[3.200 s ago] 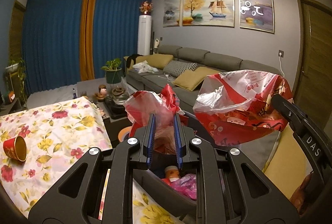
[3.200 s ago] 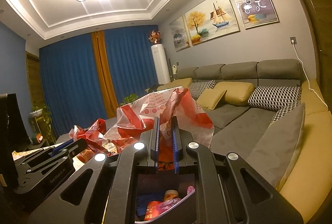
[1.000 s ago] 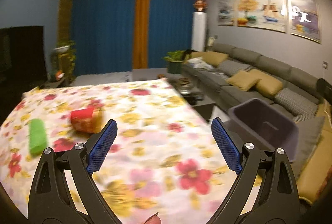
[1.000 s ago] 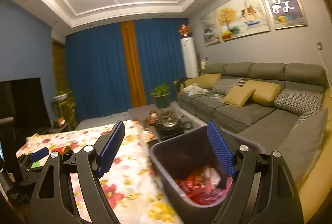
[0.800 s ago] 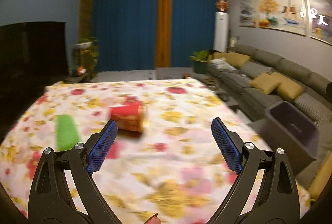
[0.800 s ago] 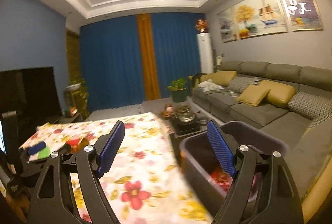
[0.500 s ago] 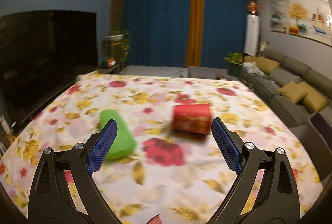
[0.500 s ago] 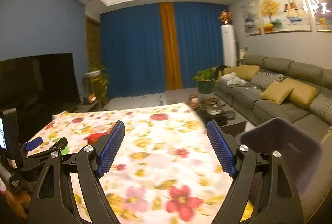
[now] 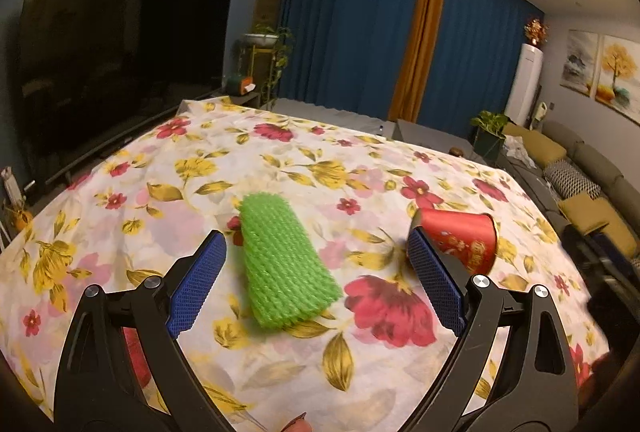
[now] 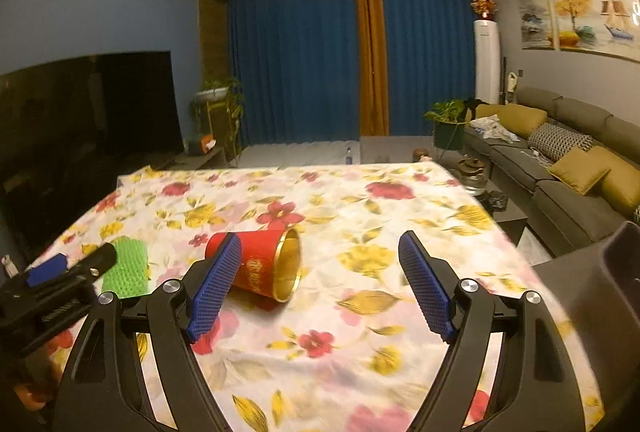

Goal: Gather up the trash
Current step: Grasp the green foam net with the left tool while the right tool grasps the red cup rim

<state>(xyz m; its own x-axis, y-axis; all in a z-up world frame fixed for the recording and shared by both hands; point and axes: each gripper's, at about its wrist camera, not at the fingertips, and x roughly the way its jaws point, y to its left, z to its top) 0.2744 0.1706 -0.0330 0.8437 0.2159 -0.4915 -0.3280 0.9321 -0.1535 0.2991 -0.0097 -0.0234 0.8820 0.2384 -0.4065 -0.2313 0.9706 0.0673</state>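
Note:
A green foam net sleeve (image 9: 285, 261) lies flat on the floral tablecloth (image 9: 280, 168). My left gripper (image 9: 316, 284) is open just above the table, and the sleeve lies between its fingers. A red paper cup (image 9: 460, 241) with a gold inside lies on its side by the left gripper's right finger. In the right wrist view the cup (image 10: 266, 264) lies by the left finger of my open, empty right gripper (image 10: 320, 286), with the sleeve (image 10: 126, 268) and the left gripper (image 10: 60, 272) at far left.
A dark bin (image 10: 608, 296) stands off the table's right edge. A sofa (image 10: 560, 152) with cushions runs along the right wall. A large TV (image 9: 100, 64) stands past the table's left side. A low tea table (image 10: 480, 188) sits behind.
Both grippers let go of the red plastic bag over the bin, opened, and swung left over the table. The sleeve now lies between the left fingers and the cup is near the right gripper.

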